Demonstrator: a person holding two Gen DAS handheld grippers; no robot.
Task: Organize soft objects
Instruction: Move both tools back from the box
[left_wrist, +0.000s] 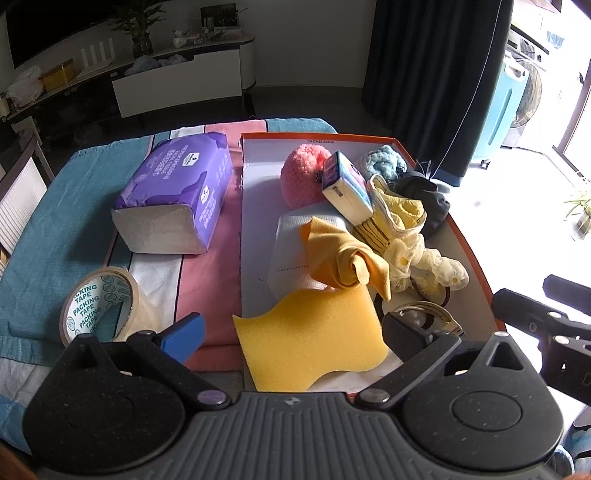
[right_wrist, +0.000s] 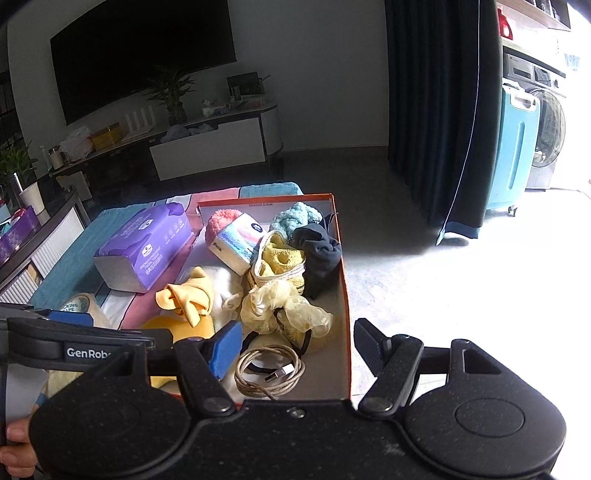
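An orange-walled cardboard box (left_wrist: 369, 138) sits on a striped cloth (left_wrist: 55, 221) and holds the soft things: one wavy-edged yellow foam sponge (left_wrist: 310, 339) at its near end, one crumpled mustard cloth (left_wrist: 343, 258) draped over a white folded tissue sheet (left_wrist: 291, 236), one fluffy pink pom-pom (left_wrist: 301, 173), one fuzzy light-blue piece (left_wrist: 384, 158), one small tissue pack (left_wrist: 347, 188) leaning on the pom-pom, one yellow knitted item (left_wrist: 399, 210), one sheer pale-yellow scrunchie (left_wrist: 428, 262) and one dark fabric piece (left_wrist: 428, 199) against the right wall. A coiled cable (right_wrist: 271, 371) lies at the box's near right corner.

The left gripper (left_wrist: 291, 334) is spread wide, its blue pad (left_wrist: 183, 338) over the cloth outside the box and its black pad (left_wrist: 400, 338) inside; the sponge lies between them, but neither pad presses on it. The right gripper (right_wrist: 297, 349) is likewise released and wide, its blue pad (right_wrist: 223, 349) above the box's contents, its black ribbed pad (right_wrist: 369, 349) beyond the orange wall, clasping nothing.

Left of the box, on the cloth, rest one large purple soft-pack of tissues (left_wrist: 177, 192) and one roll of packing tape (left_wrist: 99, 306).
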